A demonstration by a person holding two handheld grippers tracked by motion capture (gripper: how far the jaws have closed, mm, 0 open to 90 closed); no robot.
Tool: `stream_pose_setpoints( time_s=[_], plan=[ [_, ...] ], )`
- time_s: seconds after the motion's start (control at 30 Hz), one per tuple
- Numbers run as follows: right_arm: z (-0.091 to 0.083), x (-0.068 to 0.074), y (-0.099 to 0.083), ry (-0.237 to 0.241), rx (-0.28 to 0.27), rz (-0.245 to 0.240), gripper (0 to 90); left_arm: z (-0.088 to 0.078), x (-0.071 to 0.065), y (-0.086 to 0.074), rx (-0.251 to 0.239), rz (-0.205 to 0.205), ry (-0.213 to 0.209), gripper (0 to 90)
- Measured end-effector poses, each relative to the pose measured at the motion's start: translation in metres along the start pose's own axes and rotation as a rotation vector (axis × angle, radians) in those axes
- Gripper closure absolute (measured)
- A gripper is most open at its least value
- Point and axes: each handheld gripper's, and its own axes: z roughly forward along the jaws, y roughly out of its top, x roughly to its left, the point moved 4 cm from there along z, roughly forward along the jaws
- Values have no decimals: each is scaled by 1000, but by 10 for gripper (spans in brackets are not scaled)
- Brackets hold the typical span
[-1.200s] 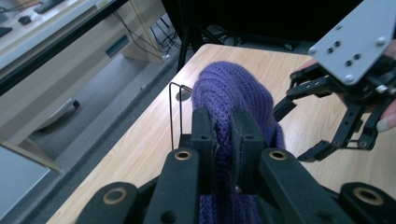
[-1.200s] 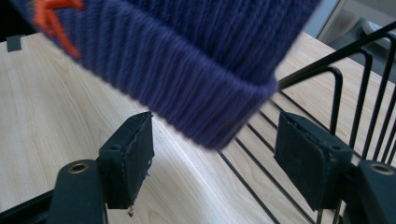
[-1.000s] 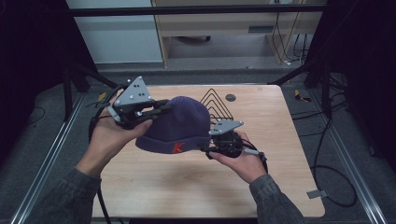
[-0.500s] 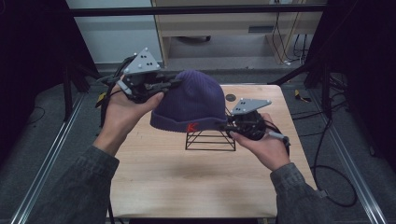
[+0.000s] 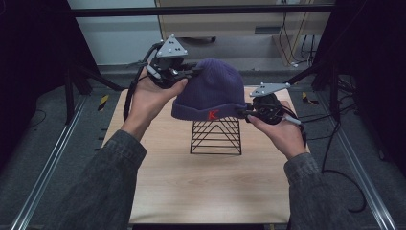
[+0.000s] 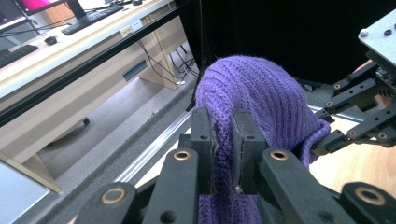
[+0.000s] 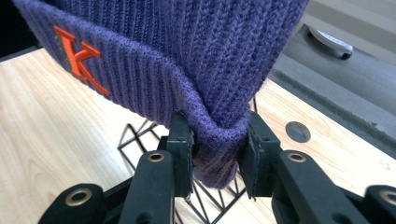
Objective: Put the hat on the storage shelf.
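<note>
A purple knitted beanie with an orange-red letter K on its folded cuff is held in the air over the middle of the wooden table, directly above a black wire rack shaped like a low pyramid. In the high view the cuff's lower edge sits at the rack's peak; whether the two touch cannot be told.

The left gripper grips the hat at about ten o'clock on its crown — in the left gripper view its two black jaws are clenched on a thin pinch of the purple knit, with cloth pressed between the pads. The right gripper holds the hat at about four o'clock, at the cuff's right end; in the right gripper view the jaws clamp either side of the thick rolled cuff, with the K off at ten o'clock and the wire rack below on the pale wood.

The person's left hand reaches up from seven o'clock, the right hand from five o'clock, both forearms in dark grey sleeves. Each gripper carries a grey three-cornered plate on top.

Beyond the table, at twelve o'clock, stands a light wooden cabinet with hanging cables — dark floor and metal rails lie to either side.
</note>
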Motion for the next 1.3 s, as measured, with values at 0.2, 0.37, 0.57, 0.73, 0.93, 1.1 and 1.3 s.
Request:
stream_pose_setpoints(
  time_s=[0.2,0.37,0.57,0.73,0.93,1.1,1.3],
  plan=[
    [6,-6,-6,-18,14,8,683,14,1,-6,7,-7,3,807],
    [9,-9,-14,-21,40,12,682,24,-2,-11,23,-1,3,807],
    [16,-9,-21,-26,91,-8,673,35,-3,-18,52,0,5,807],
    [19,-7,-23,-31,112,-15,673,41,-3,-23,58,-12,2,807],
    [20,-9,-28,-27,122,-14,676,43,-6,-25,63,-8,-3,806],
    [22,-9,-32,-29,132,-12,674,46,-7,-30,69,-10,-8,806],
    [26,-8,-37,-29,147,-14,669,48,-7,-37,78,-16,-17,804]
  ],
)
